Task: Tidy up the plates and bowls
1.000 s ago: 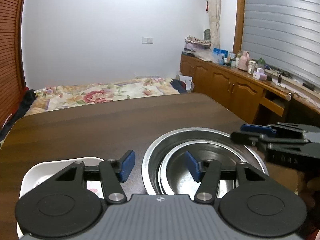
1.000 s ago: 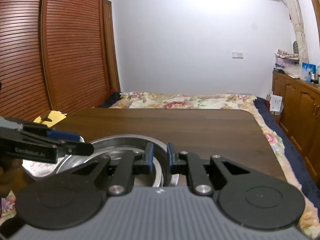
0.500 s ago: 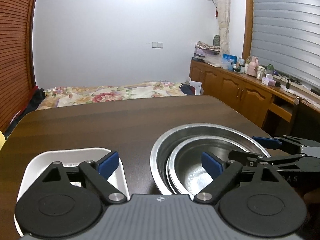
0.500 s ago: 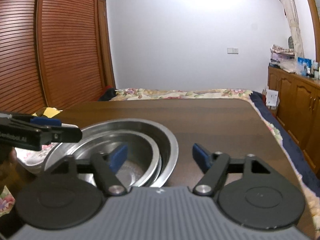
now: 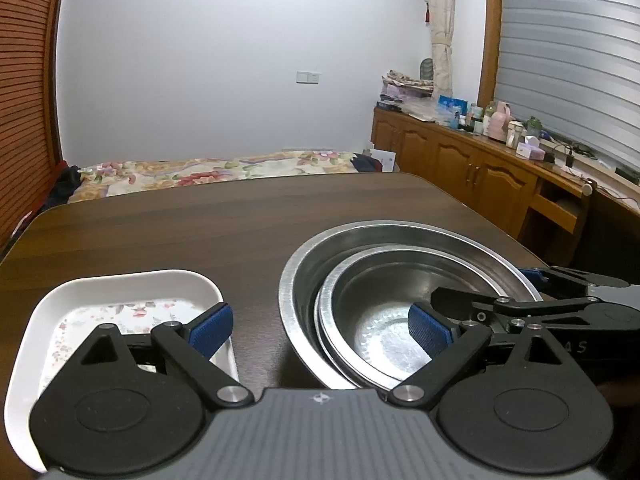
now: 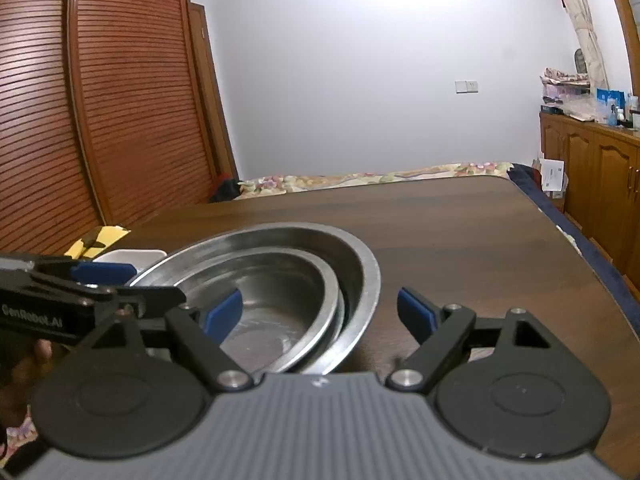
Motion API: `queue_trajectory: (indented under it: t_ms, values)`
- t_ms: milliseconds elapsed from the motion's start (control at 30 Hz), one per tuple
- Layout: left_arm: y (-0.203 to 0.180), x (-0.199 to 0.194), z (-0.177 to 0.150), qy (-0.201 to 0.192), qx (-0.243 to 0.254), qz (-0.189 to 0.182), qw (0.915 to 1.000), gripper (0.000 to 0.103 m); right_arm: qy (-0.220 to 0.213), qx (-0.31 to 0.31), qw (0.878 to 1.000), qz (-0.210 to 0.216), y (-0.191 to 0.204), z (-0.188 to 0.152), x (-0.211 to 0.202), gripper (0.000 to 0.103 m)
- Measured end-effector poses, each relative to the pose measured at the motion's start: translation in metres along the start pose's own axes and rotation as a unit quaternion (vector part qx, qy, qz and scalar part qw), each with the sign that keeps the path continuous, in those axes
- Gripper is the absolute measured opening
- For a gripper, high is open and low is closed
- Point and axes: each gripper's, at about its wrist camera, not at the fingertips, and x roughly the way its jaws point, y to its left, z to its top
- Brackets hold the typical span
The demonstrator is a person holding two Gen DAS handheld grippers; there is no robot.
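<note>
The left hand-held gripper (image 5: 319, 330) had its blue-padded jaws spread wide apart, holding nothing; its left pad hung over the near right corner of the white plate (image 5: 120, 292), its right pad over the hollow of the smaller steel bowl (image 5: 384, 292), and whether either pad touched what lay beneath could not be told. The right hand-held gripper (image 6: 320, 312) was likewise wide apart and held nothing, its left pad over the smaller steel bowl and its right pad over the bare tabletop (image 6: 480, 232) just beside the larger steel bowl (image 6: 360, 256). The smaller bowl sat nested inside the larger one, shifted toward the larger bowl's near side, and the pair stood on the dark wooden tabletop toward its near edge. The white plate, square with rounded corners and a floral centre, lay close beside the bowls, apart from them, toward the tabletop's near left corner. Beyond the far edge lay a bed (image 5: 208, 168) with a flowered cover.
</note>
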Motion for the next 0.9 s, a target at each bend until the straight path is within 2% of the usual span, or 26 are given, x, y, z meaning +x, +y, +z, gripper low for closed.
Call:
queue_trajectory:
  t_ms: [100,200,267,467,600,733,900]
  values:
    - [-0.001,0.0,-0.002,0.001,-0.003,-0.005,1.0,0.092,0.001,0.006,1.0,0.002,0.0,0.0,0.001,0.084]
    - [-0.002,0.002,-0.003,0.005,-0.003,-0.009,0.9999,0.08,0.003,0.012,1.0,0.005,0.0,-0.002,0.002,0.084]
    - [-0.003,0.003,-0.004,0.009,-0.005,-0.009,0.9999,0.071,0.002,0.015,1.0,0.004,0.001,-0.002,0.003,0.081]
    - [-0.005,0.004,-0.008,0.009,-0.015,-0.01,0.9998,0.06,0.0,0.019,1.0,0.0,0.001,-0.004,0.003,0.07]
    - [-0.008,0.004,-0.01,0.008,-0.014,-0.01,0.9998,0.049,0.0,0.017,1.0,-0.002,0.002,-0.004,0.004,0.06]
    - [-0.008,0.003,-0.01,0.006,-0.018,-0.006,0.9998,0.049,-0.004,0.012,1.0,-0.003,0.006,-0.006,0.004,0.055]
    - [-0.009,0.001,-0.007,0.01,-0.019,0.0,0.9998,0.049,-0.011,0.017,1.0,-0.014,0.009,-0.006,0.001,0.055]
